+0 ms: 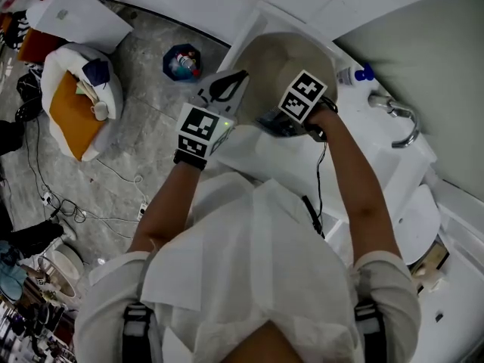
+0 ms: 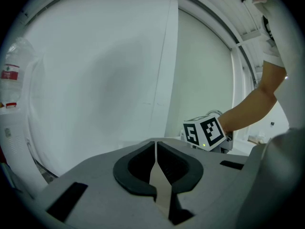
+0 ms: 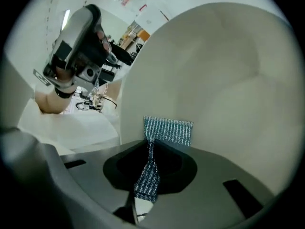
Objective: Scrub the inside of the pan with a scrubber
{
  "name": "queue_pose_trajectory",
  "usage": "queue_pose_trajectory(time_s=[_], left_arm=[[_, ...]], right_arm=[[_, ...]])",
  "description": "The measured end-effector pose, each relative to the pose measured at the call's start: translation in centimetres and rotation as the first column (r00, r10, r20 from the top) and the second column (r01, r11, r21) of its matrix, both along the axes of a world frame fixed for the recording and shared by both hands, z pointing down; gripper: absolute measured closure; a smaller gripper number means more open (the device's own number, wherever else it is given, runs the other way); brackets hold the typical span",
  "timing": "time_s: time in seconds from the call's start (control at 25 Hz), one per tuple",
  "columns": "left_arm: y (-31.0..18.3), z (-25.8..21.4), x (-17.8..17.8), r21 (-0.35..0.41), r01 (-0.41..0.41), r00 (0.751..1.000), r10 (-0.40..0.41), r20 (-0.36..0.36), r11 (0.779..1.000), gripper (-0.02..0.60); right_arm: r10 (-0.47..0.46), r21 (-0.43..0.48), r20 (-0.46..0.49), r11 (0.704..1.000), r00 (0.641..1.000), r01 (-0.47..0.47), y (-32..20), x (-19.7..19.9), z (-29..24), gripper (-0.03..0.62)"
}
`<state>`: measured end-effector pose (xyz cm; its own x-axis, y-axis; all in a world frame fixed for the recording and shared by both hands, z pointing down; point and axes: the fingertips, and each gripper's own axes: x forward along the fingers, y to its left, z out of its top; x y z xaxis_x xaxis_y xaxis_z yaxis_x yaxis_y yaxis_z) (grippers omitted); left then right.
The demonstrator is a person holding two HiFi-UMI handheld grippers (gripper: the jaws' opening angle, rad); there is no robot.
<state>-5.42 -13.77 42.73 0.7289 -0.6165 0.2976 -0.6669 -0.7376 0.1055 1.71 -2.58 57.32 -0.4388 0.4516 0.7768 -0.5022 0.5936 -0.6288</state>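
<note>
A large beige pan [image 1: 291,59] stands tilted in the white sink [image 1: 253,150], and its inside fills the right gripper view [image 3: 224,85]. My right gripper [image 3: 151,147] is shut on a blue-green mesh scrubber [image 3: 167,130], whose free end lies flat against the pan's inner wall. In the head view this gripper [image 1: 281,123] reaches down into the pan under its marker cube, hiding the scrubber. My left gripper [image 1: 227,85] sits at the pan's left rim. Its jaws [image 2: 156,149] are shut on a thin beige edge, seemingly the pan's.
A chrome tap [image 1: 401,123] and a blue-capped bottle [image 1: 355,74] stand at the sink's right. On the floor to the left are a blue bin [image 1: 181,60], a white bag with orange contents [image 1: 76,104] and cables. A clear bottle [image 2: 12,75] stands far left.
</note>
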Motion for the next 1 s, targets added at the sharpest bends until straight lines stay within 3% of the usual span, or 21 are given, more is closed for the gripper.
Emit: queue_pose_trajectory(time_s=[0.12, 0.32, 0.44, 0.6, 0.72, 0.88, 1.0], left_arm=[[-0.2, 0.0, 0.3, 0.001, -0.004, 1.000, 0.004, -0.001, 1.000, 0.554], [-0.1, 0.2, 0.7, 0.002, -0.017, 1.000, 0.017, -0.001, 1.000, 0.554], [-0.2, -0.1, 0.7, 0.003, -0.016, 1.000, 0.016, -0.001, 1.000, 0.554], [-0.4, 0.0, 0.4, 0.003, -0.008, 1.000, 0.008, -0.009, 1.000, 0.554], [-0.4, 0.1, 0.1, 0.001, 0.001, 1.000, -0.001, -0.012, 1.000, 0.554], [-0.5, 0.4, 0.2, 0.003, 0.013, 1.000, -0.013, 0.003, 1.000, 0.554], [-0.6, 0.6, 0.6, 0.011, 0.038, 0.999, -0.038, 0.017, 0.999, 0.554]], right_arm=[[-0.027, 0.004, -0.032, 1.000, 0.999, 0.027, 0.1, 0.5, 0.2, 0.553], [0.109, 0.010, 0.109, 0.994, 0.988, -0.111, -1.8, -3.9, -0.3, 0.554], [0.137, -0.002, 0.129, 0.990, 0.982, -0.138, -2.3, -4.9, -0.4, 0.554], [-0.001, -0.032, 0.023, 0.999, 1.000, 0.002, -0.3, -1.8, 0.2, 0.554], [-0.093, -0.023, -0.096, 0.996, 0.991, 0.091, 0.3, 1.8, 0.8, 0.554], [-0.223, 0.000, -0.250, 0.973, 0.942, 0.230, -0.1, 5.4, 1.8, 0.553], [-0.303, 0.000, -0.288, 0.949, 0.908, 0.316, -0.1, 5.9, 2.1, 0.554]])
